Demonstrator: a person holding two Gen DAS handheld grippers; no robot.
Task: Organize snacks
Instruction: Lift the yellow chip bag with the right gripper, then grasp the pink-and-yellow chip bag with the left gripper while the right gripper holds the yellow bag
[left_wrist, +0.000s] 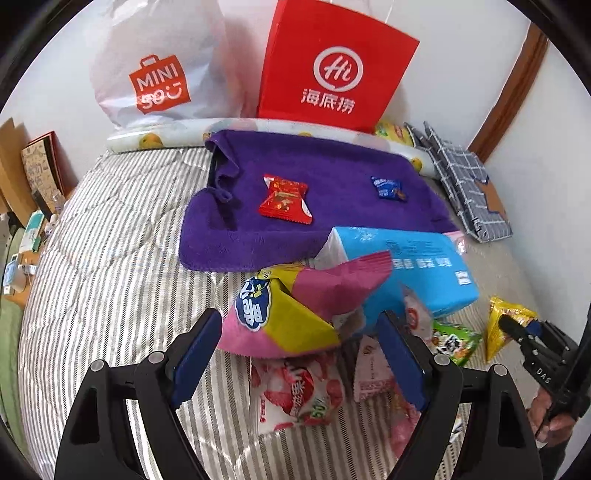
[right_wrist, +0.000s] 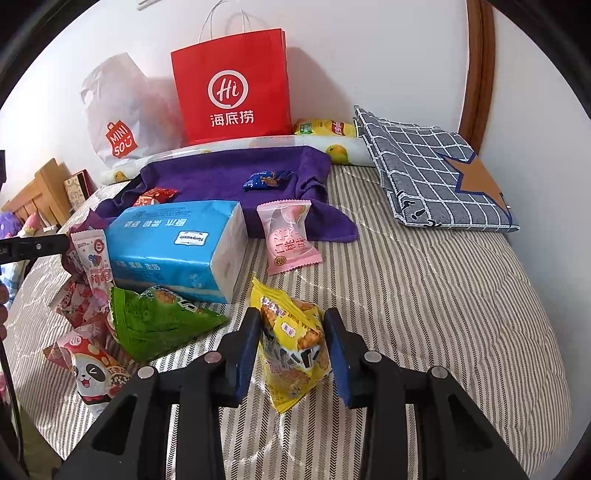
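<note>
Striped quilt (right_wrist: 424, 295) across a bed, white wall behind, with a red paper bag (right_wrist: 232, 85) and a white plastic shopping bag (left_wrist: 155, 66) propped at the head. Spread over the quilt near them, a purple towel (left_wrist: 332, 173), apparently the sorting spot. Already lying on it: a red candy packet (left_wrist: 284, 199) and a small blue candy packet (left_wrist: 388, 188), well apart from each other. Just off the towel's edge, a pink pastry packet (right_wrist: 290, 236), beside a blue tissue pack (right_wrist: 177, 243).

Still unsorted on the quilt: a pink-and-yellow snack bag (left_wrist: 295, 314), a lychee-print packet (left_wrist: 295, 398), a green triangular snack pack (right_wrist: 155, 325), a panda-print packet (right_wrist: 92, 369) and other small wrappers in a loose heap.

Left gripper (left_wrist: 303, 354) spread wide, empty, poised over the heap, jaws to either side of the pink-and-yellow bag without pressing on it. Right gripper (right_wrist: 291, 343) clamped on a yellow triangular snack pack (right_wrist: 291, 347), pads squeezing both flanks, pack barely off the quilt if at all.

Judged early going: two pieces placed, one in hand, most of the pile yet to go.
</note>
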